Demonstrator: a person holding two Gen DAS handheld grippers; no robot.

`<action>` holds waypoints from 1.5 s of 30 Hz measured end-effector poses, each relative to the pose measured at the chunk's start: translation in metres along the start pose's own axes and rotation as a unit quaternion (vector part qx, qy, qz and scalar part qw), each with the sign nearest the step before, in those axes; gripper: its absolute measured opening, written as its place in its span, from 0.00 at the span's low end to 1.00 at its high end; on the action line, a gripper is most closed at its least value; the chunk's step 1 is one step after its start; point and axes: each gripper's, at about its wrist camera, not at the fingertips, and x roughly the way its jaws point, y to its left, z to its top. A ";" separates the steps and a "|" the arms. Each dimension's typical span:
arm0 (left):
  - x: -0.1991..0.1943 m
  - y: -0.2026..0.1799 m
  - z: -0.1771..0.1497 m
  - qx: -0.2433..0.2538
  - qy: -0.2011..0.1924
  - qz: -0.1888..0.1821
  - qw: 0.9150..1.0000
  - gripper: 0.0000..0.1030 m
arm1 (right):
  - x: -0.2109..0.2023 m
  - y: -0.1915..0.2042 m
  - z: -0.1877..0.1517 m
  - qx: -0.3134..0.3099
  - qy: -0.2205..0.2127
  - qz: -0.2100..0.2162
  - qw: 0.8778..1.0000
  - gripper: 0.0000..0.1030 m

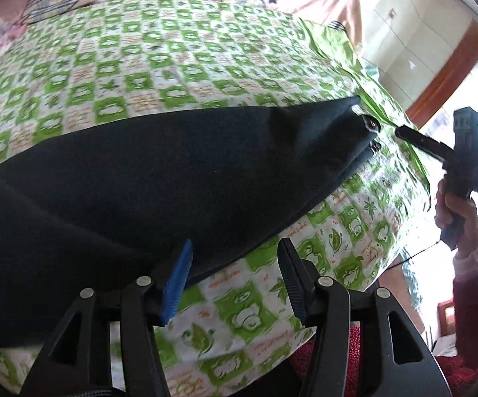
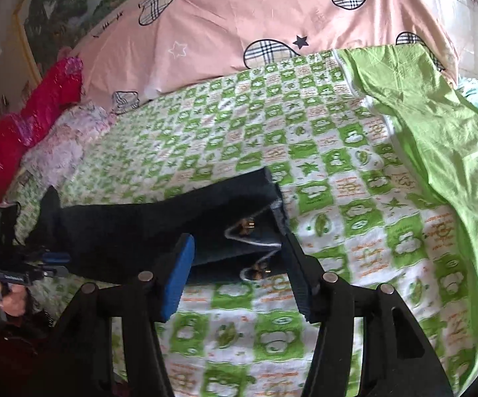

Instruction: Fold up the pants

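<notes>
Dark navy pants (image 1: 172,172) lie flat across a green-and-white checked sheet (image 1: 159,66). In the left wrist view my left gripper (image 1: 235,251) is open and empty, its fingers at the near edge of the pants. The pant cuffs with pale trim and small metal ornaments (image 2: 249,228) show in the right wrist view. My right gripper (image 2: 239,248) is open and empty, its fingers on either side of the cuff end. The right gripper also shows in the left wrist view (image 1: 401,130), just off the cuffs. The left gripper shows in the right wrist view (image 2: 53,263) at the pants' far end.
A pink quilt with plaid hearts (image 2: 239,23) lies along the far side of the bed. Red and pale floral bedding (image 2: 40,106) is piled at the far left. A plain green sheet (image 2: 437,132) hangs over the right edge. A window (image 1: 470,99) is beyond the bed.
</notes>
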 end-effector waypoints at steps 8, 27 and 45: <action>-0.052 0.058 0.008 -0.092 -0.028 0.065 0.993 0.65 | 0.068 0.075 -0.010 -0.001 0.048 0.134 0.990 0.58; -0.056 0.226 0.108 -0.260 0.108 0.244 0.928 0.67 | 0.171 0.258 -0.021 -0.147 0.162 0.280 0.935 0.59; -0.119 0.201 0.038 -0.252 -0.030 0.195 0.947 0.04 | 0.187 0.309 -0.039 -0.244 0.166 0.262 0.919 0.10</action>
